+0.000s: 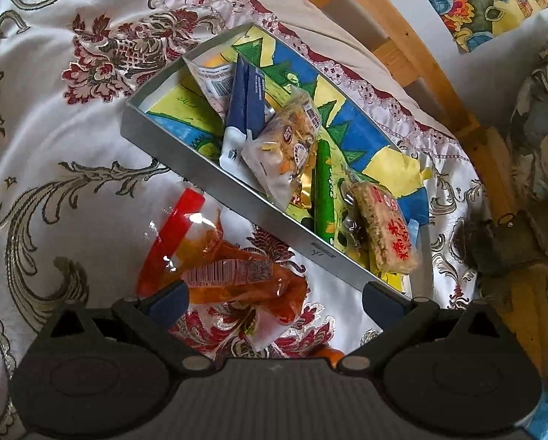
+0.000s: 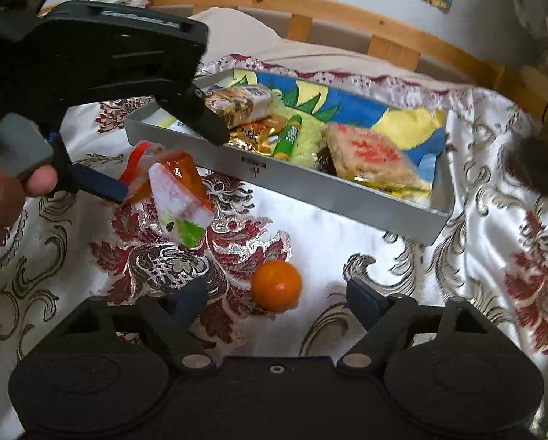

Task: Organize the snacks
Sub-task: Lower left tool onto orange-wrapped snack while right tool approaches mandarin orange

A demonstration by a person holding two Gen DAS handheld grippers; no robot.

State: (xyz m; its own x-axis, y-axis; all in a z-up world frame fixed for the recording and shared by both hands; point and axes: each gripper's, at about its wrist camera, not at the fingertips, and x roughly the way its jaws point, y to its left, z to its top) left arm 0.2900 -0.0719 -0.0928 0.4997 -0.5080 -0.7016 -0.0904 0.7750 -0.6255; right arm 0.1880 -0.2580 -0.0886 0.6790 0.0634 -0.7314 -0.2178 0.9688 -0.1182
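Left wrist view: the left hand-held gripper (image 1: 274, 299) is released, its two blue-padded fingers (image 1: 167, 299) standing wide apart. Between the fingers and just ahead of them lies an orange snack packet (image 1: 237, 275) with a barcode label and a red strip at its far end; the left pad sits right at the packet's near edge, but contact cannot be confirmed. The packet rests on a white satin bedspread (image 1: 54, 128) with red and gold floral embroidery. Ahead and to the right of the gripper is a grey metal tray (image 1: 237, 190), set diagonally, with a bright blue, yellow and green lining. Inside it lie a blue-and-white pouch (image 1: 244, 110), a clear packet of mixed snacks (image 1: 288, 139), a green stick pack (image 1: 323, 190) and a pressed grain bar with red lettering (image 1: 384, 227). A wooden bed frame (image 1: 420, 62) runs beyond the tray.

Right wrist view: the right hand-held gripper (image 2: 276, 299) is released and holds nothing; its fingers stand apart. A mandarin orange (image 2: 276, 285) lies on the bedspread between the fingertips, nearer the left one, with no pad visibly touching it. Ahead is the same tray, its long wall facing the gripper. To the upper left, the left hand-held gripper reaches down, gripped by a person's hand (image 2: 6, 190), with the orange snack packet at its fingertips, in front of the tray and outside it.
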